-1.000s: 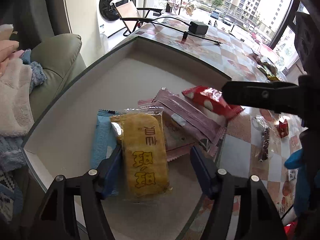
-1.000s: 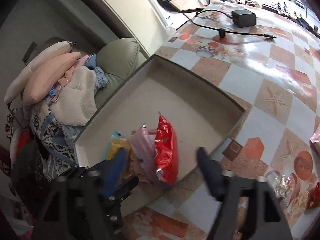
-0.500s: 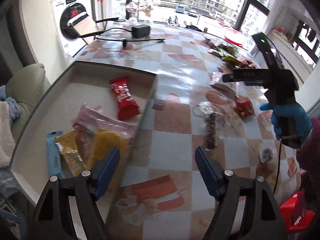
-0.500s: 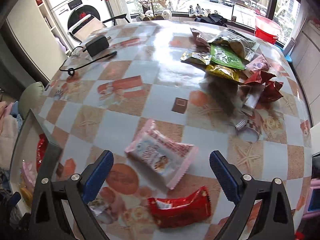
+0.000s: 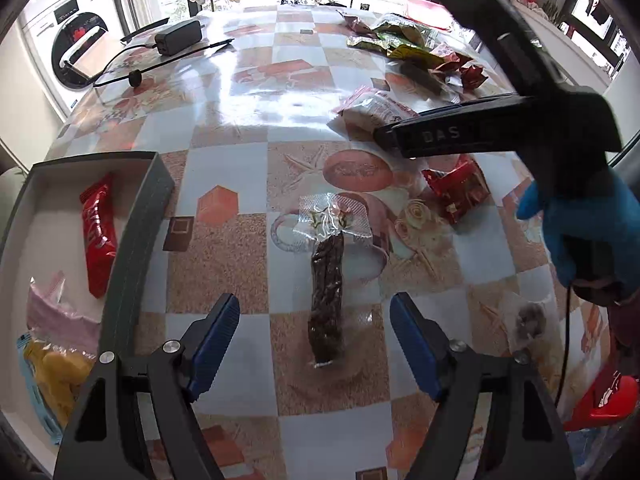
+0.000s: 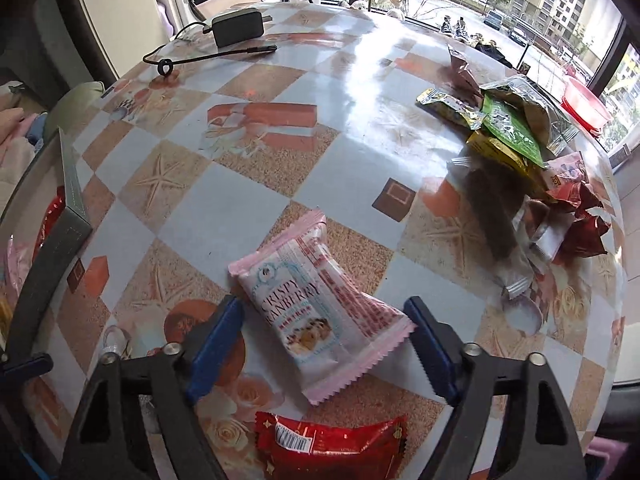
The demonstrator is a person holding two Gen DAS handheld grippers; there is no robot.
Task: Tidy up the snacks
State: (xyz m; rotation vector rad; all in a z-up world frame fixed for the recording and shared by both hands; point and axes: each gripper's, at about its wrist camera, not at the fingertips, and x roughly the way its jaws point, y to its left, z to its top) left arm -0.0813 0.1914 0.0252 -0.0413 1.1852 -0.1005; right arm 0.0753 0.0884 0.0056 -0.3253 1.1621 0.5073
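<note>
My left gripper is open over a dark sausage stick in clear wrap that lies on the table between its fingers. The grey box at left holds a red bar, a pink packet and a yellow cracker pack. My right gripper is open around a pink cranberry packet on the table. A red packet lies just below it. The right gripper also shows in the left wrist view.
A pile of mixed snack bags lies at the far right of the checkered table. A black charger with cable sits at the far left. A sofa with clothes stands beyond the box. A red packet lies mid-table.
Both grippers left the box and swung right over the table. The left now straddles the sausage stick; the right has closed in on the pink cranberry packet. Both stay open.
</note>
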